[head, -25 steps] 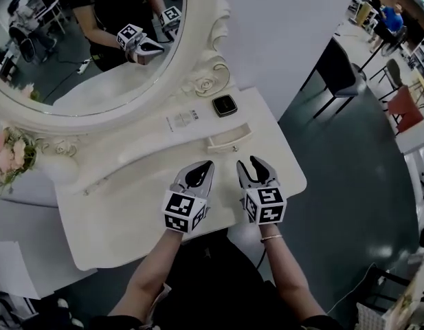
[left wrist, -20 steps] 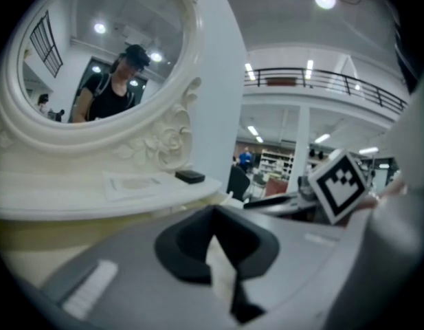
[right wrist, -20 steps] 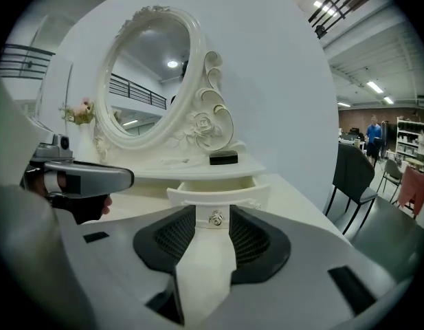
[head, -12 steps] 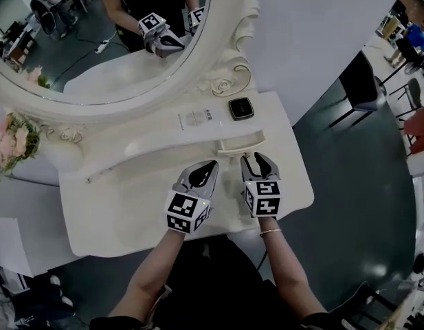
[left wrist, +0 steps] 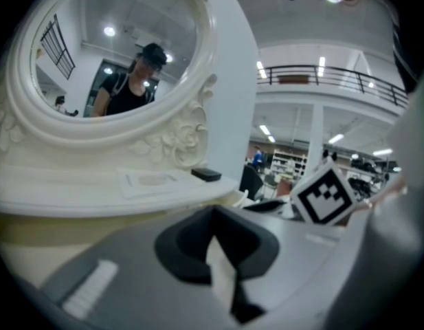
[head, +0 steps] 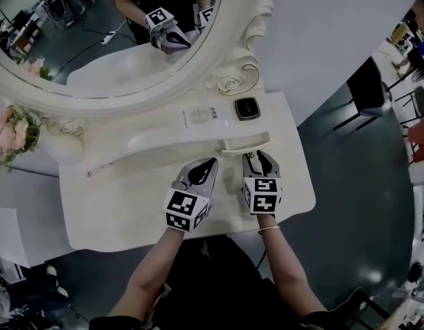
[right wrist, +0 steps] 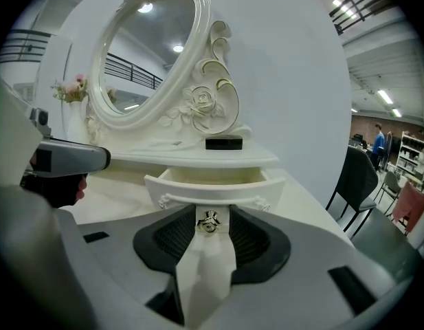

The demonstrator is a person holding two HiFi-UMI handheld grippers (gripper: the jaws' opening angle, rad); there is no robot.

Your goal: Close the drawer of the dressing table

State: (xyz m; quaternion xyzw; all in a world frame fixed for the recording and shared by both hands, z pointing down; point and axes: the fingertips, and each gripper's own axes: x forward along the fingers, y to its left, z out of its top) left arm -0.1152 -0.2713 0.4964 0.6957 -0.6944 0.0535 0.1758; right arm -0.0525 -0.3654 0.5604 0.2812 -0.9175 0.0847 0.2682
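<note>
The white dressing table [head: 122,205] has a small drawer [head: 246,144] standing open at its right. In the right gripper view the drawer [right wrist: 215,183] faces me, and its gold knob [right wrist: 209,221] shows in the gap between the jaws. My right gripper [head: 258,158] is open with its tips at the drawer front. Whether it touches the knob I cannot tell. To its left, my left gripper [head: 210,163] hovers over the tabletop, shut and empty, apart from the drawer.
A large oval mirror [head: 95,40] with a carved frame stands at the back. A black box [head: 247,107] and a white card [head: 201,115] lie on the raised shelf behind the drawer. Pink flowers [head: 9,139] are at the left. A dark chair [head: 366,88] stands on the floor to the right.
My right gripper has moved forward from the table's front edge up to the open drawer's front. The left gripper has barely moved. The drawer is as far open as before.
</note>
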